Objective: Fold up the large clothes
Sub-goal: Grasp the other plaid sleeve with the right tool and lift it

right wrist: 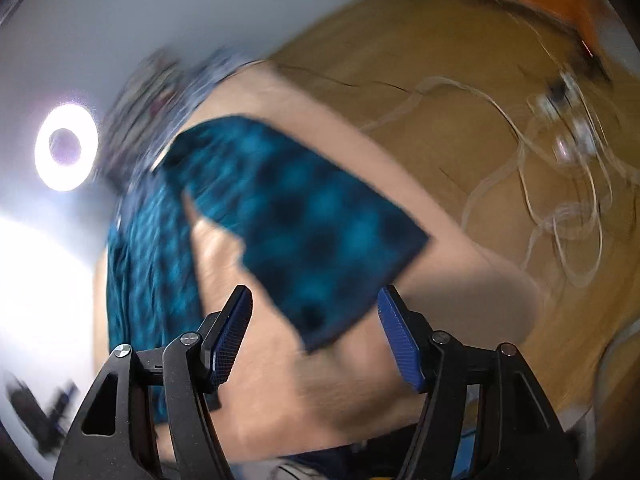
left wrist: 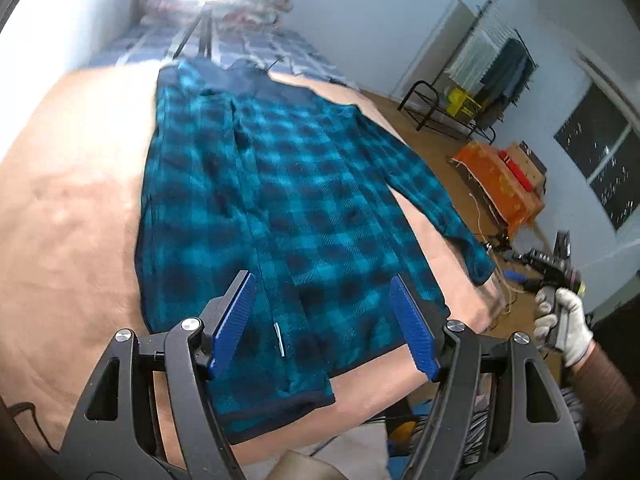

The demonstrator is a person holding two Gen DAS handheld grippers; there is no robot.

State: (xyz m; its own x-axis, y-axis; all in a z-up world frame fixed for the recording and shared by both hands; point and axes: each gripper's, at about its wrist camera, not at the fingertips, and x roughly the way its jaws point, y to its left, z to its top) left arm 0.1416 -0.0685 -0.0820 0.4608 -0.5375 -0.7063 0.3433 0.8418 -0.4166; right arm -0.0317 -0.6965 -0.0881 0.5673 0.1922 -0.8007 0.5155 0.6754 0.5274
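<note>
Left claw [left wrist: 322, 324] released above plaid fleece shirt [left wrist: 256, 200], shirt lay flat on tan bed [left wrist: 68, 208], right claw [right wrist: 314, 334] released over shirt's sleeve [right wrist: 304, 224], near bed's edge.

Home bedroom, bed [left wrist: 72, 208], clothes rack [left wrist: 500, 64]

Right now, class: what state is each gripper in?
Left gripper: open, empty, above the shirt.
Right gripper: open, empty.

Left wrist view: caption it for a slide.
Open left gripper above a blue plaid shirt spread on a tan bed.
</note>
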